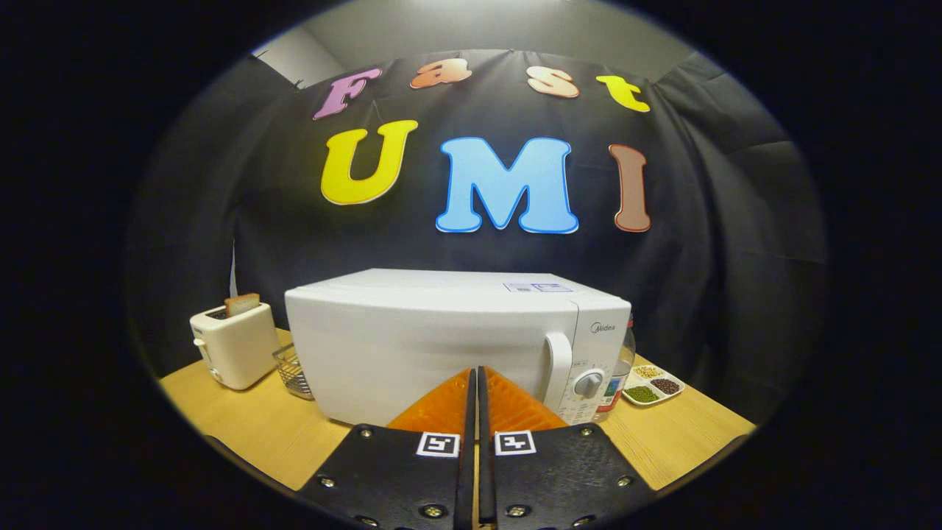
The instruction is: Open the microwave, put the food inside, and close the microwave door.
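A white microwave (441,338) stands on the wooden table (250,427) just beyond my fingers, with its door closed. The door's vertical white handle (558,368) and a round dial (589,383) sit at its right side. My gripper (475,379) is shut, the two fingers pressed together with nothing between them, pointing at the lower middle of the door. No food item lies near the fingers.
A cream toaster (234,346) with a slice of bread (242,303) stands left of the microwave, a wire basket (293,372) between them. Right of the microwave are a bottle (620,372) and a white divided dish (653,386) of beans.
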`<state>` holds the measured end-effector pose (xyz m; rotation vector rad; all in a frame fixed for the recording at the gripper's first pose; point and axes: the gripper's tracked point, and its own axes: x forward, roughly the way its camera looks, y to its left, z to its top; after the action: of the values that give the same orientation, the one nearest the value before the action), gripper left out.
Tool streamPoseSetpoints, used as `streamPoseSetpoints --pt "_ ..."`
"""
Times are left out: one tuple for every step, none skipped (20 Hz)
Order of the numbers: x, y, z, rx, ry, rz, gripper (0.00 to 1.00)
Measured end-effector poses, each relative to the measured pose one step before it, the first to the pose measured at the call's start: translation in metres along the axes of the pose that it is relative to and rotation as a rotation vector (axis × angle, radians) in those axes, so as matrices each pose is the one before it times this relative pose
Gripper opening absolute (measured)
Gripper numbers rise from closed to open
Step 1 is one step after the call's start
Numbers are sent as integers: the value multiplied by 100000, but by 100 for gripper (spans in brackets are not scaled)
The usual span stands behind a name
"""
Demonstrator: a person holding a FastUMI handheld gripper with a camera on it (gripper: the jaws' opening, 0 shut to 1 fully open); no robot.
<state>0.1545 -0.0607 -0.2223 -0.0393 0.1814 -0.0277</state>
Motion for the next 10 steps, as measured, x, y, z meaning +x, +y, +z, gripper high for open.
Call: streamPoseSetpoints --pt "-1504 154 1089 728 -868 379 3" --pt "-1489 120 1173 572 -712 80 3" --pt "-1454 158 1227 735 -745 -2 3" --pt "-1387 119 1246 876 -938 59 3" --pt "-1258 -43 1347 744 -1330 -89 3" --pt "-1328 137 1369 974 -1725 499 3" --pt "-1154 -11 1192 1098 -1182 440 3" --pt "-1075 245 1176 1355 -874 1131 3" --pt "-1111 200 1243 895 -788 823 3" --pt "-825 49 1147 303 -659 260 3"
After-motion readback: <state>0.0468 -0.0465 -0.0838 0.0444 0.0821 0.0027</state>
